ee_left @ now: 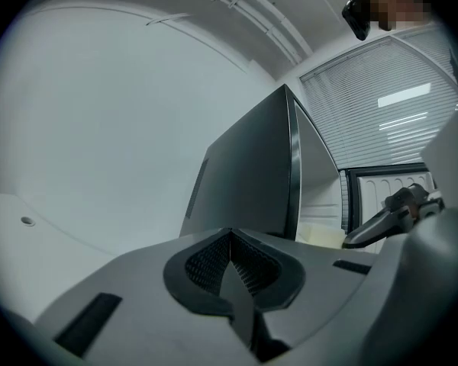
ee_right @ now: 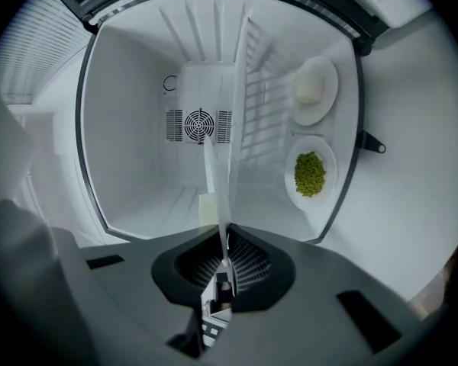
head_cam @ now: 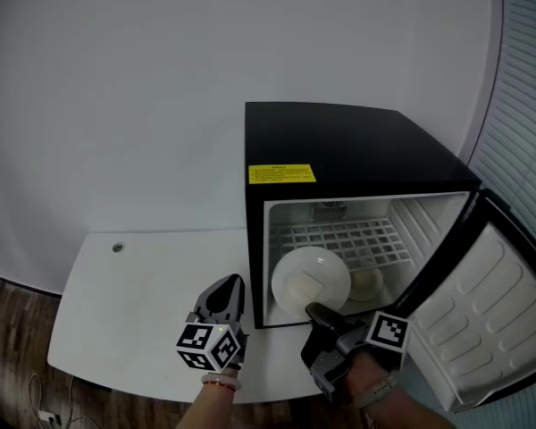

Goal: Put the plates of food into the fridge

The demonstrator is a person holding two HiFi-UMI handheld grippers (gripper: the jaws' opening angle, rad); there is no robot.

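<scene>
Held only by its near rim in the right gripper (head_cam: 314,312), the round white plate (head_cam: 308,275) could tip and spill; left gripper (head_cam: 230,286) closed, empty

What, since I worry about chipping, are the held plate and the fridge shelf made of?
The plate: probably glazed white ceramic, maybe melamine; smooth, faintly glossy, thin rim seen edge-on in the right gripper. The shelf: looks like white-coated wire, an open grid of thin bars. Neither is certain.
</scene>
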